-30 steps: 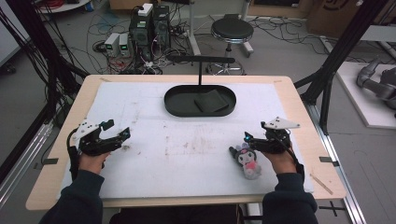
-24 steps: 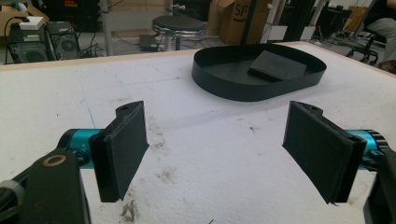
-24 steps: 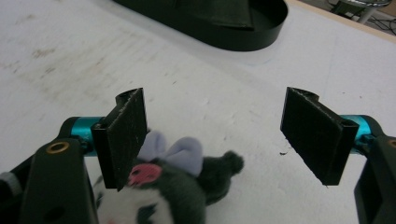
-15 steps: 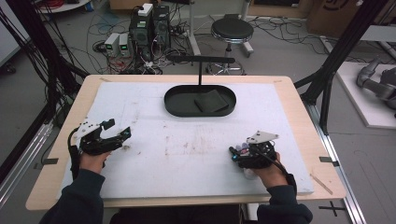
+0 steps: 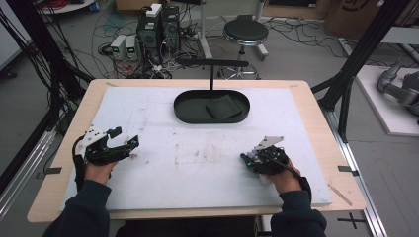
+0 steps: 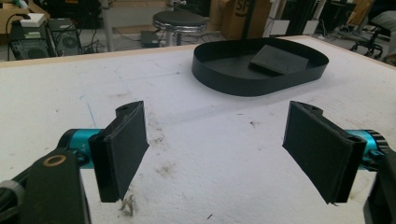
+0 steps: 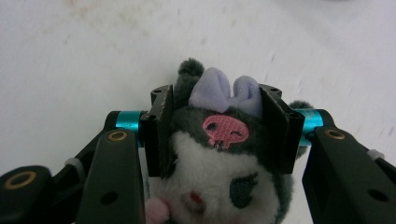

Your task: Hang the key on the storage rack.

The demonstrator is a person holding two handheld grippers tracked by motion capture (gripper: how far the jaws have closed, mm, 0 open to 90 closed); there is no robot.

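Observation:
A grey and white plush toy (image 7: pixel 219 154) with a lilac bow and a pink skull patch lies on the white table cover at the near right. My right gripper (image 7: pixel 217 100) points down over it, and its jaws have just been closing. Both pads now press on the sides of the toy's head. From above, the right gripper (image 5: pixel 248 160) and the hand cover most of the toy. My left gripper (image 5: pixel 126 140) rests at the near left, jaws wide apart. In its own view the left gripper (image 6: pixel 219 140) has nothing but bare cover between its pads.
A black oval tray (image 5: pixel 188 111) sits at the table's far middle with a dark flat pad (image 5: pixel 222 106) inside; the tray (image 6: pixel 233 79) and pad (image 6: pixel 280 58) also face the left gripper. A black T-shaped stand (image 5: pixel 212 64) rises behind it. Beyond the table are a stool (image 5: pixel 245 32) and cables.
My right gripper has moved left and down onto the plush toy, and its jaws have come in from wide apart onto the toy's head. The left gripper has stayed put.

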